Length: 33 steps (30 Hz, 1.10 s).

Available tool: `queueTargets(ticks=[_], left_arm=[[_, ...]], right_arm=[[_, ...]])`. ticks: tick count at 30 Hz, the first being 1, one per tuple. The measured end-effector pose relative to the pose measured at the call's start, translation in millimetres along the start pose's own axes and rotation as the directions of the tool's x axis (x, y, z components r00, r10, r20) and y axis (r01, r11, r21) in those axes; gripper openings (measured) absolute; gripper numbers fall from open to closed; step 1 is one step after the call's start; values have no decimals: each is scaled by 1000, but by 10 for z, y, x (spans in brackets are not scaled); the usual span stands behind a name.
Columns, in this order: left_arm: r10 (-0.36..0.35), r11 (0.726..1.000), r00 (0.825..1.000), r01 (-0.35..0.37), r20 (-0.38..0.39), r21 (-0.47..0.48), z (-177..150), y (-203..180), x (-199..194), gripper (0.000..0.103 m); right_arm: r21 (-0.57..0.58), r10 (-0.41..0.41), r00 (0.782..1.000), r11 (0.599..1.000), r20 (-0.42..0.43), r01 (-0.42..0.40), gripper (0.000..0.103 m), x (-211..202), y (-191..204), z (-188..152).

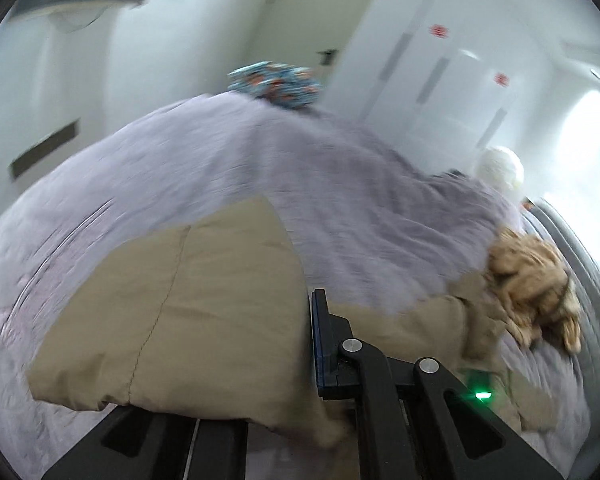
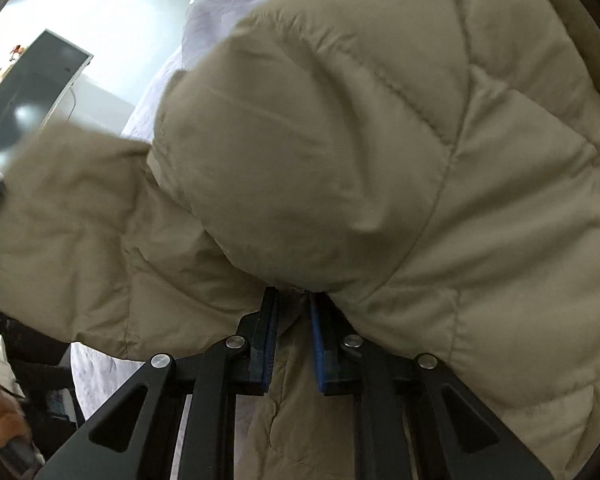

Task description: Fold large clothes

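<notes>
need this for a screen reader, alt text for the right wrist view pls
A puffy beige quilted jacket fills the view, a fold of it pinched between the blue pads of the right gripper. Lilac bedding shows behind it.

Beige quilted puffer jacket (image 2: 340, 160), bunched and partly lifted, on lavender bedspread (image 1: 260, 152)
</notes>
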<state>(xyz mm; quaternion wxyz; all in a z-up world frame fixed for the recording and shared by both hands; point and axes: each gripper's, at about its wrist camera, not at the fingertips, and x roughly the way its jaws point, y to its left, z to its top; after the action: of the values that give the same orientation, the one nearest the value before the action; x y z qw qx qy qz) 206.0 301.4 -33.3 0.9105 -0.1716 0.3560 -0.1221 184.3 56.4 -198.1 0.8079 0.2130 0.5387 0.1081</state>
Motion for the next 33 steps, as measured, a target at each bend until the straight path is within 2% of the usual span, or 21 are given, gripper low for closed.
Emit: queueTargets(ticks=[3, 7, 10, 12, 14, 17, 18, 20, 21, 24, 25, 26, 28, 31, 33], left_arm=[[-59, 997, 998, 59, 10, 52, 6, -348, -34, 11], [-122, 991, 992, 122, -12, 63, 28, -703, 1, 11], [-165, 975, 986, 169, -36, 142, -48, -1082, -44, 11], [-195, 956, 978, 205, -66, 210, -151, -1343, -35, 11], [-212, 933, 973, 230, -94, 277, -259, -1612, -2, 11], [-236, 892, 961, 272, -142, 362, -452, -2032, 66, 11], [-241, 876, 957, 286, -163, 387, -532, -2168, 121, 11], [-231, 848, 953, 297, -198, 438, -747, -2422, 257, 11], [-210, 835, 953, 291, -218, 468, -877, -2542, 361, 11], [-134, 794, 952, 268, -274, 546, -1300, -2838, 677, 11], [-103, 782, 953, 254, -285, 569, -1431, -2909, 768, 11], [-63, 765, 953, 237, -297, 599, -1590, -2989, 884, 11], [-7, 747, 955, 202, -297, 633, -1764, -3044, 1020, 11], [44, 726, 956, 168, -289, 667, -1922, -3071, 1095, 12], [38, 729, 951, 183, -306, 660, -1963, -3104, 1091, 43]], right_arm=[[4, 38, 999, 999, -16, -38, 15, 9, 9, 17], [54, 134, 990, 990, -50, -132, 13, -2, -112, -10], [54, 196, 979, 980, -59, -193, 13, -119, -201, -87], [64, 215, 975, 975, -48, -212, 13, -249, -297, -173], [83, 197, 980, 977, -24, -194, 15, -422, -497, -302], [146, 118, 993, 982, 27, -120, 17, -721, -939, -464], [184, 67, 997, 980, 47, -74, 17, -853, -1178, -548], [241, -3, 998, 970, 65, -13, 17, -992, -1497, -683], [279, -50, 996, 960, 75, 27, 17, -1093, -1717, -780], [352, -124, 989, 932, 80, 88, 17, -1255, -2071, -956], [371, -134, 988, 924, 79, 96, 17, -1309, -2121, -982], [385, -139, 987, 918, 79, 98, 17, -1344, -2165, -844], [416, -144, 986, 904, 79, 98, 17, -1440, -2285, -927], [448, -134, 987, 891, 88, 81, 17, -1565, -2308, -739], [449, -136, 987, 890, 87, 83, 17, -1588, -2381, -662]])
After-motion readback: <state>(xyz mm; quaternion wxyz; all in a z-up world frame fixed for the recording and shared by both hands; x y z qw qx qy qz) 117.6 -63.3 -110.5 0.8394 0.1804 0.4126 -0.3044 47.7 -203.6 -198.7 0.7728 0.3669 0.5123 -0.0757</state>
